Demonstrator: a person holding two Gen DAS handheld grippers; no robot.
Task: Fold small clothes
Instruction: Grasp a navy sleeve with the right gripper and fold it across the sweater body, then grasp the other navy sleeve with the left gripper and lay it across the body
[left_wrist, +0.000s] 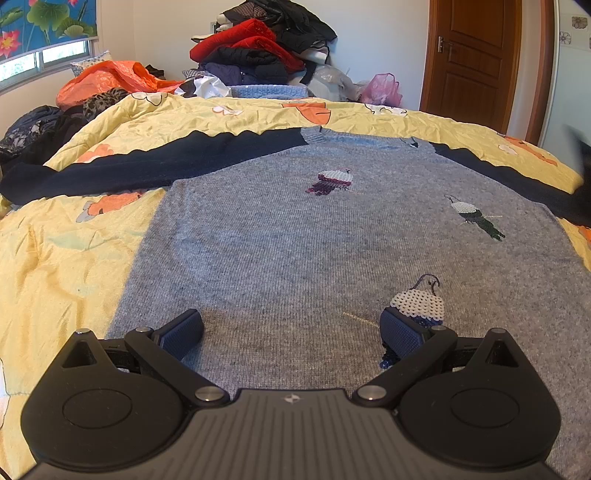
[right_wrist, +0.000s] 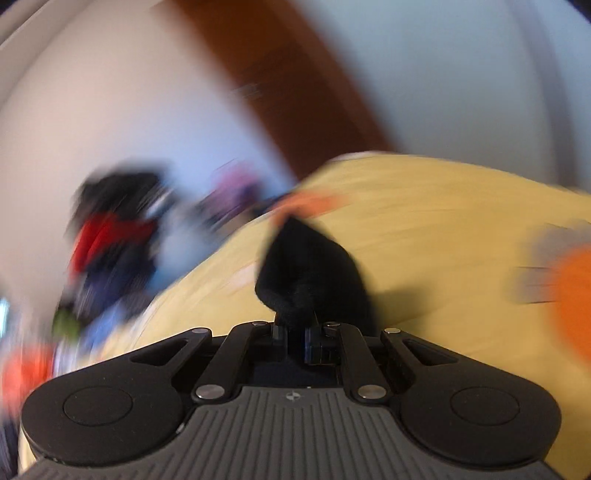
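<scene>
Left gripper (left_wrist: 291, 328) jaws released above grey sweater (left_wrist: 332, 236); right gripper (right_wrist: 295, 332) jaws clenched on, seemingly, its dark sleeve (right_wrist: 306, 273)

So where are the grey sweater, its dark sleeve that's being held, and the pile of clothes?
grey sweater (left_wrist: 295, 240): left wrist view, middle of its body.
dark sleeve (right_wrist: 306, 273): right wrist view, bunched cloth above the shut claw.
pile of clothes (left_wrist: 258, 48): left wrist view, red garment.

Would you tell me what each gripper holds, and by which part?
The right gripper pinches the sweater's dark sleeve near its end; the left gripper holds nothing.
</scene>
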